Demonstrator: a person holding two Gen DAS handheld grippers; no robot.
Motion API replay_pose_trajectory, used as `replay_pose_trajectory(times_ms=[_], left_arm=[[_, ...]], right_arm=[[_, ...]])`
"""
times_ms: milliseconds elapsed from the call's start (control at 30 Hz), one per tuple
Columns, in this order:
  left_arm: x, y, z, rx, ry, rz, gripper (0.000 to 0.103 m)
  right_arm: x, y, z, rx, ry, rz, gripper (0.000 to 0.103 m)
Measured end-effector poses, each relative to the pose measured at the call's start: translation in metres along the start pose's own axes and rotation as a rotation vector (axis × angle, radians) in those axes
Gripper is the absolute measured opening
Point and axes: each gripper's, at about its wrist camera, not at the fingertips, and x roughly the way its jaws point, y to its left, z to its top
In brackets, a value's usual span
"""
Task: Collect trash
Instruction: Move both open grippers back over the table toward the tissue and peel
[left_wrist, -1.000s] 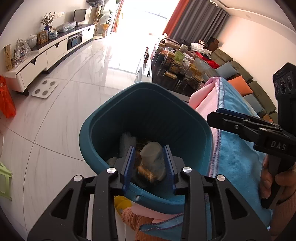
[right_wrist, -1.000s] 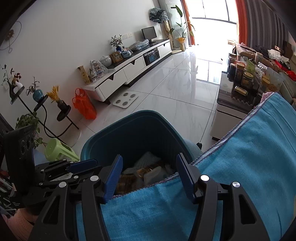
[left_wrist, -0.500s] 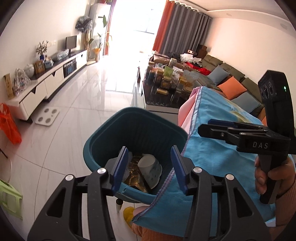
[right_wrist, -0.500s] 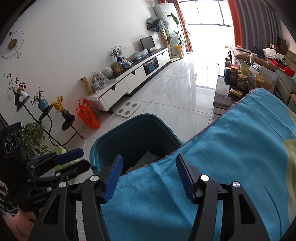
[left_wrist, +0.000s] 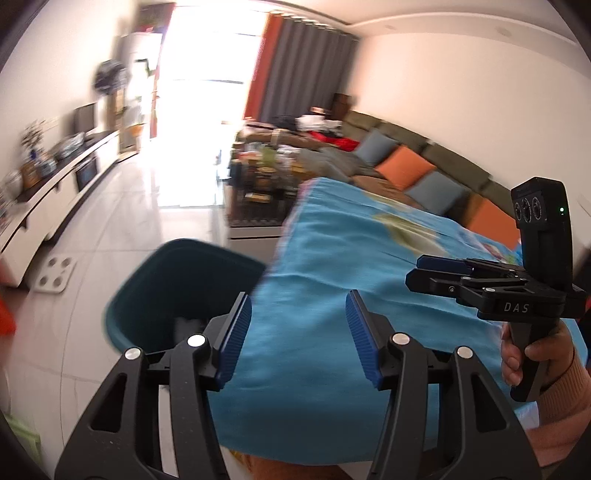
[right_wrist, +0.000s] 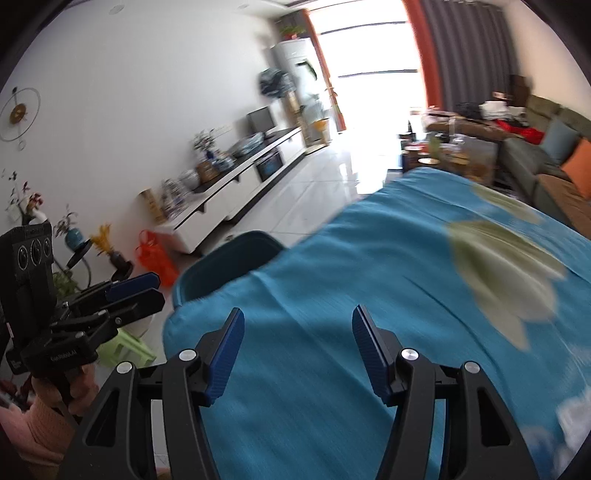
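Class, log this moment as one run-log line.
left gripper: opening, empty | right gripper: open, empty | bin: beside blue cloth

"DAS" on right gripper (left_wrist: 439, 271)

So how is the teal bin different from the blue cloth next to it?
The teal bin is a deep, stiff tub standing on the floor, while the blue cloth is soft, flat and spread over a table. The bin is one plain dark colour; the cloth is brighter and has pale green shapes printed on it. The bin has something lying inside it; the cloth's top looks bare. Both are bluish, and the cloth's edge hangs beside the bin's rim.
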Motion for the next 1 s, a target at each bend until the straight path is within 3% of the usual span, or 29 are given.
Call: replay_pose_trajectory(times_ms=[533,767,1000], left_arm=[[0.083,-0.164,-0.008,0.225,0.171,-0.344,0.054],[0.118,-0.228,-0.006,0.308,0.233,-0.425,0.054],[0.143,-0.269,-0.003,0.353,0.280,-0.446,0.054]], right_arm=[[-0.143,-0.116,-0.093,0.302,-0.179,-0.393,0.058],[-0.162,-0.147,-0.117,0.372,-0.183,-0.458,0.058],[-0.167,-0.158,-0.132,0.398,-0.177,-0.459,0.058]])
